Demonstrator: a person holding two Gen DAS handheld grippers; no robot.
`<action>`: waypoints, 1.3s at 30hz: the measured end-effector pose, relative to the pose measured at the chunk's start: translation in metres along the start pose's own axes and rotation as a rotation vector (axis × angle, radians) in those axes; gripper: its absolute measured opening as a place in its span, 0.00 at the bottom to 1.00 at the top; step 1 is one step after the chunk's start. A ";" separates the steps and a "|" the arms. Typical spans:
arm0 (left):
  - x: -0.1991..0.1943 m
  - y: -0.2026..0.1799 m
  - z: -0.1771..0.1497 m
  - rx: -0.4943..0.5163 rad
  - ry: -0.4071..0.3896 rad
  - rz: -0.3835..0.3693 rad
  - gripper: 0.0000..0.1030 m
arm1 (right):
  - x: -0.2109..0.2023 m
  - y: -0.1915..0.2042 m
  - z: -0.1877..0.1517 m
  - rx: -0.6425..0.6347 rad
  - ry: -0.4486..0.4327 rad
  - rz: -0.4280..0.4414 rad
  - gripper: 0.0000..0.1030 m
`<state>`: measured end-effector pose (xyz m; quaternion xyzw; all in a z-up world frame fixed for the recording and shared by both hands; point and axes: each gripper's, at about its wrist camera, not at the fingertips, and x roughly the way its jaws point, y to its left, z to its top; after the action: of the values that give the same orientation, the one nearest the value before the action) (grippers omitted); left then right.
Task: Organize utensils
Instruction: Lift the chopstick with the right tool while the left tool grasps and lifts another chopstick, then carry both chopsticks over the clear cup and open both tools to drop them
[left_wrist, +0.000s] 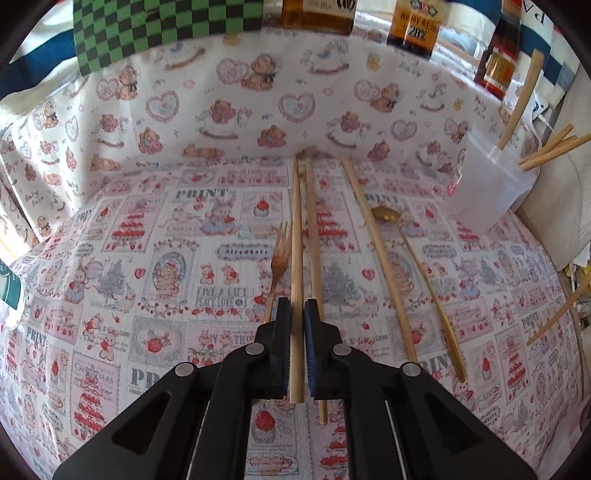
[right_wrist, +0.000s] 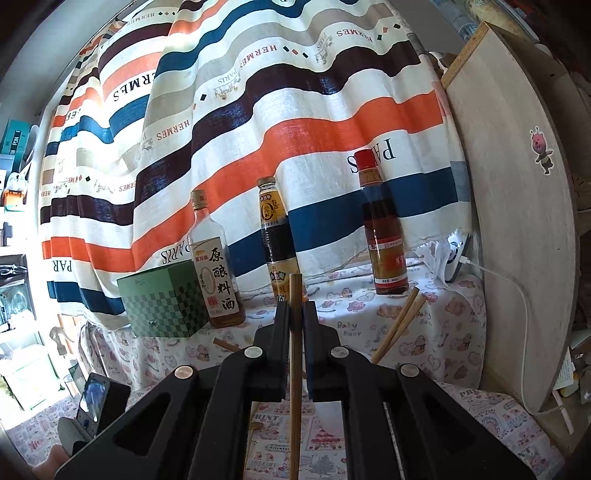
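Utensils lie loose on the printed tablecloth (left_wrist: 155, 280): nearest, a pale bamboo chopstick (left_wrist: 296, 258) is clamped between the jaws of the left gripper (left_wrist: 296, 314), close to its blunt end. Held so near the end, it could pivot or slip. A second chopstick (left_wrist: 313, 236) lies just beside it and a copper fork (left_wrist: 277, 266) on the other side; either could get nudged. Farther off stands the translucent plastic cup (left_wrist: 491, 192). The right gripper (right_wrist: 295, 317) pinches a darker wooden chopstick (right_wrist: 295, 354).
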<state>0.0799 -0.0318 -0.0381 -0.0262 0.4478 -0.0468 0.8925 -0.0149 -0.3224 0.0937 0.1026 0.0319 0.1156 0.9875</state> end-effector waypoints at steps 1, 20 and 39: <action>-0.009 0.001 0.002 -0.008 -0.045 -0.009 0.06 | 0.000 0.000 0.000 0.000 0.001 0.002 0.07; -0.130 -0.003 -0.002 0.016 -0.586 -0.054 0.06 | -0.009 0.008 -0.002 -0.025 -0.033 0.007 0.07; -0.147 -0.003 -0.009 0.012 -0.665 -0.113 0.06 | -0.006 0.002 -0.007 -0.038 -0.075 -0.016 0.07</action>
<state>-0.0150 -0.0193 0.0733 -0.0595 0.1295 -0.0878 0.9859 -0.0213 -0.3206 0.0876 0.0878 -0.0065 0.1041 0.9907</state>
